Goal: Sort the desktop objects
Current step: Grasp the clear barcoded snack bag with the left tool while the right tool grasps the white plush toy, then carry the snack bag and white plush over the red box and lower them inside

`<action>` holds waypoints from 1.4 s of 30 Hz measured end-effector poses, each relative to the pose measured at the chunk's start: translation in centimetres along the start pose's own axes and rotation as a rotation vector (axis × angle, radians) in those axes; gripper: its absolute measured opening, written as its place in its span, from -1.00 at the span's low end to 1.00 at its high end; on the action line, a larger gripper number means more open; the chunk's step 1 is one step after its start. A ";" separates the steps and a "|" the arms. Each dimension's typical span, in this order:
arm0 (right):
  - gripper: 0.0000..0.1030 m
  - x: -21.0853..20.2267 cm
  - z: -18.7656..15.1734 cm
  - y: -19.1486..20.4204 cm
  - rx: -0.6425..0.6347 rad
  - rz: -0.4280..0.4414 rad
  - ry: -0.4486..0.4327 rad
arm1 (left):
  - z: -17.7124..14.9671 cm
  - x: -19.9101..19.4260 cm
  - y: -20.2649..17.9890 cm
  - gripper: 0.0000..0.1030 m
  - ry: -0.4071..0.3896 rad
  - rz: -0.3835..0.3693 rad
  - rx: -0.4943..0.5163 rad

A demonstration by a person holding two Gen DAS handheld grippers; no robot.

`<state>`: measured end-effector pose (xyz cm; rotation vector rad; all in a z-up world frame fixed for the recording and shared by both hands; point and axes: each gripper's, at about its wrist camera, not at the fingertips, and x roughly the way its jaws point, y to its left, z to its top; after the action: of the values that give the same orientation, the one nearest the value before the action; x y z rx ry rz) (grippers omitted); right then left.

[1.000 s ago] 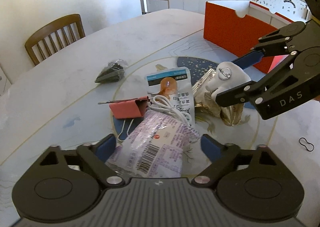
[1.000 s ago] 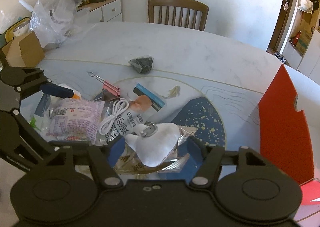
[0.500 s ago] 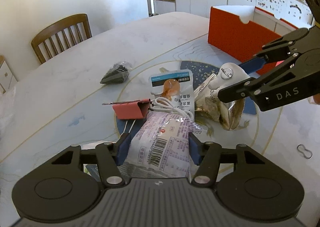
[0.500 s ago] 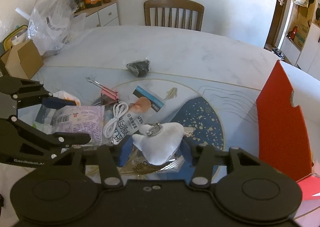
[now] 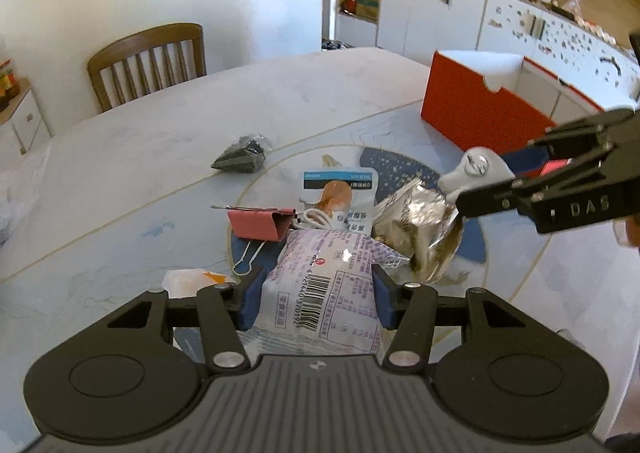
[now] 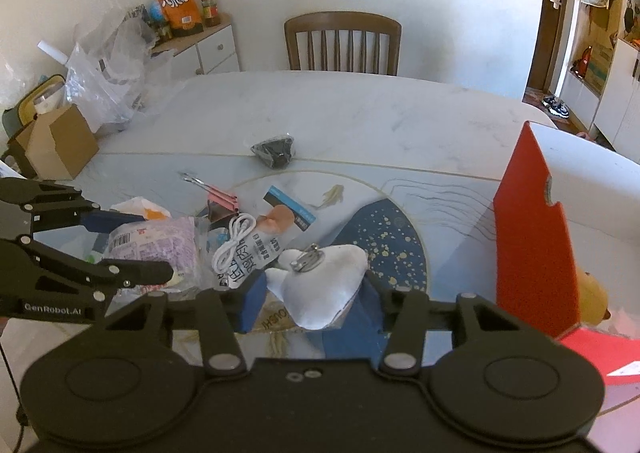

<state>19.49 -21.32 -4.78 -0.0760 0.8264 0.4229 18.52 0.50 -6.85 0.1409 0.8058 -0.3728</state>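
Purple packet [image 5: 320,293] between closing tongs [image 5: 316,301]

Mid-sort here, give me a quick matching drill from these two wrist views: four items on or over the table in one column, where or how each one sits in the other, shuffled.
Items
1. purple snack packet
2. white plush pin
3. pink binder clip
4. red box

States
A. stands open at the table's far right
B. between the left gripper pads, jaws closing
C. lies free beside the white cable
D. clamped in the right gripper

Pairs: 1-B, 2-D, 3-C, 4-A
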 end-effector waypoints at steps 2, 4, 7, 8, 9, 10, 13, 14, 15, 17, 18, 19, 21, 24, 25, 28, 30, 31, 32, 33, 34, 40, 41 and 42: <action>-0.04 -0.6 -0.2 -0.1 0.003 0.005 -0.005 | 0.3 -0.6 -0.4 0.03 -0.002 0.000 -0.014; -0.04 -1.3 -0.3 -0.2 0.006 0.011 -0.011 | 0.5 -1.2 -1.0 0.03 -0.010 0.004 -0.021; -0.04 -2.2 -0.4 -0.4 0.013 0.016 -0.020 | 0.9 -2.0 -1.9 0.03 -0.019 0.010 -0.034; -0.04 -2.6 -0.5 -0.5 0.016 0.018 -0.022 | 1.1 -2.2 -2.2 0.03 -0.020 0.011 -0.036; -0.04 -2.8 -0.5 -0.7 0.021 0.022 -0.022 | 1.2 -2.4 -2.6 0.03 -0.020 0.014 -0.037; -0.04 -3.2 -0.6 -0.9 0.033 0.028 -0.021 | 1.3 -2.6 -2.9 0.04 -0.020 0.018 -0.039; -0.04 -4.3 -0.7 -1.5 0.047 0.031 -0.028 | 1.7 -3.4 -4.0 0.04 -0.023 0.025 -0.040; -0.04 -4.7 -0.8 -1.7 0.048 0.030 -0.031 | 1.9 -3.6 -4.4 0.04 -0.025 0.028 -0.040; -0.04 -5.0 -0.8 -2.0 0.052 0.028 -0.034 | 2.1 -3.8 -4.7 0.04 -0.025 0.031 -0.043; -0.04 -5.8 -0.8 -2.5 0.062 0.024 -0.037 | 2.5 -4.3 -5.4 0.04 -0.030 0.033 -0.051; -0.04 -6.1 -0.9 -2.7 0.066 0.025 -0.041 | 2.7 -4.5 -5.7 0.04 -0.033 0.033 -0.053; -0.04 -6.4 -0.9 -3.0 0.068 0.025 -0.044 | 3.0 -4.7 -6.1 0.04 -0.038 0.033 -0.054; -0.04 -7.1 -0.8 -3.5 0.066 0.022 -0.050 | 3.5 -5.0 -6.9 0.04 -0.049 0.031 -0.057; -0.04 -8.2 -0.5 -4.5 0.062 0.022 -0.063 | 4.5 -5.4 -8.1 0.04 -0.066 0.018 -0.064; -0.04 -8.6 -0.4 -4.8 0.065 0.018 -0.069 | 4.9 -5.5 -8.5 0.04 -0.071 0.015 -0.065; -0.03 -9.7 -0.2 -6.2 0.070 0.018 -0.081 | 5.9 -5.7 -9.9 0.04 -0.091 0.012 -0.064; -0.04 -10.4 0.0 -7.1 0.065 0.016 -0.082 | 6.6 -5.7 -10.9 0.04 -0.105 0.009 -0.062; -0.04 -10.6 0.0 -7.5 0.060 0.010 -0.083 | 6.9 -5.7 -11.4 0.04 -0.111 0.007 -0.061; -0.04 -10.9 0.1 -7.9 0.054 0.003 -0.083 | 7.3 -5.6 -11.9 0.04 -0.116 0.005 -0.060; -0.04 -11.1 0.2 -8.4 0.049 -0.001 -0.083 | 7.6 -5.6 -12.3 0.04 -0.122 0.003 -0.060; -0.04 -11.3 0.2 -8.9 0.045 -0.005 -0.083 | 8.0 -5.5 -12.8 0.04 -0.127 0.001 -0.061; -0.04 -12.5 0.5 -12.5 0.046 -0.023 -0.095 | 10.0 -4.3 -15.3 0.04 -0.142 -0.012 -0.061; -0.04 -12.6 0.5 -13.1 0.046 -0.026 -0.098 | 10.3 -4.0 -15.7 0.04 -0.142 -0.017 -0.062; -0.04 -12.7 0.6 -13.8 0.048 -0.027 -0.100 | 10.7 -3.7 -16.1 0.04 -0.142 -0.019 -0.062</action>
<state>17.66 -38.04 3.55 -0.0215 0.7358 0.3785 17.31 -16.21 3.48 0.0485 0.6776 -0.3713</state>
